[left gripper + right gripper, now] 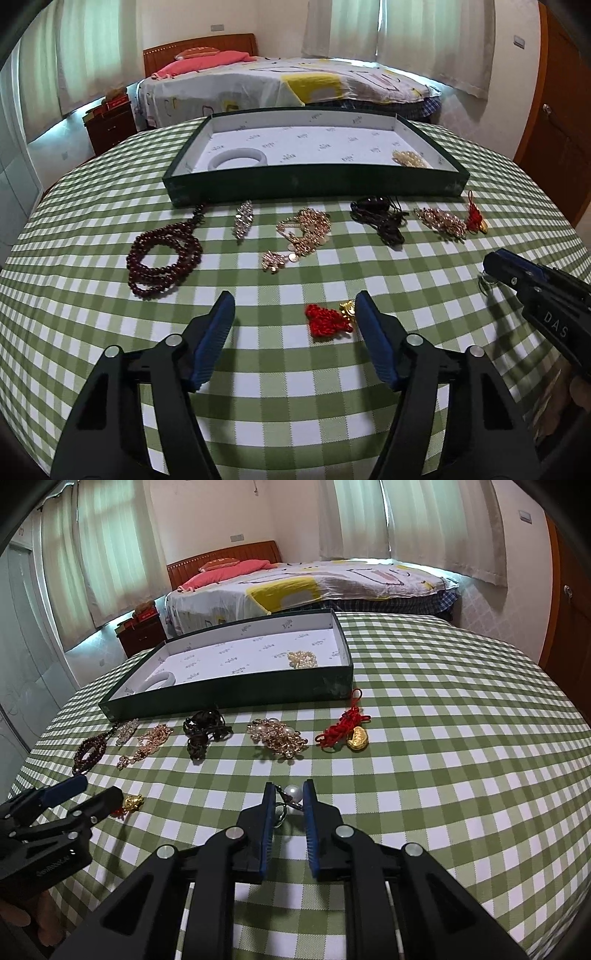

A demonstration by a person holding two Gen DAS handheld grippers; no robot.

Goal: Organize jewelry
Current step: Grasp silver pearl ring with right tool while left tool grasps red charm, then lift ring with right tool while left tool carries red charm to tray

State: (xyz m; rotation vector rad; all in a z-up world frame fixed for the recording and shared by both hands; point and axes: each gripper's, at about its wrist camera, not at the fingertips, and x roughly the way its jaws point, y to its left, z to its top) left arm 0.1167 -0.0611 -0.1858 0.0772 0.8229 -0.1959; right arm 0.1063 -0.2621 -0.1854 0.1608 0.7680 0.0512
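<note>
A red knotted charm point(327, 318) with a small gold piece point(346, 308) lies on the green checked cloth. My left gripper point(294, 301) stands open around it, the charm close to the right-hand finger and no pad pressing it. In the right wrist view the same gripper point(98, 791) sits at the left beside the gold piece point(133, 801). My right gripper point(290, 789) is shut on a pearl ring point(291, 792) just above the cloth. It also shows at the edge of the left wrist view, right gripper point(493, 263).
A dark green box point(314, 182) with white lining holds a white bangle point(238, 157) and a gold bead piece point(410, 158). Before it lie a dark red bead necklace point(162, 254), crystal brooch point(243, 218), gold chain point(306, 229), dark cord point(384, 218), pearl brooch point(439, 219), red knot charm point(476, 219).
</note>
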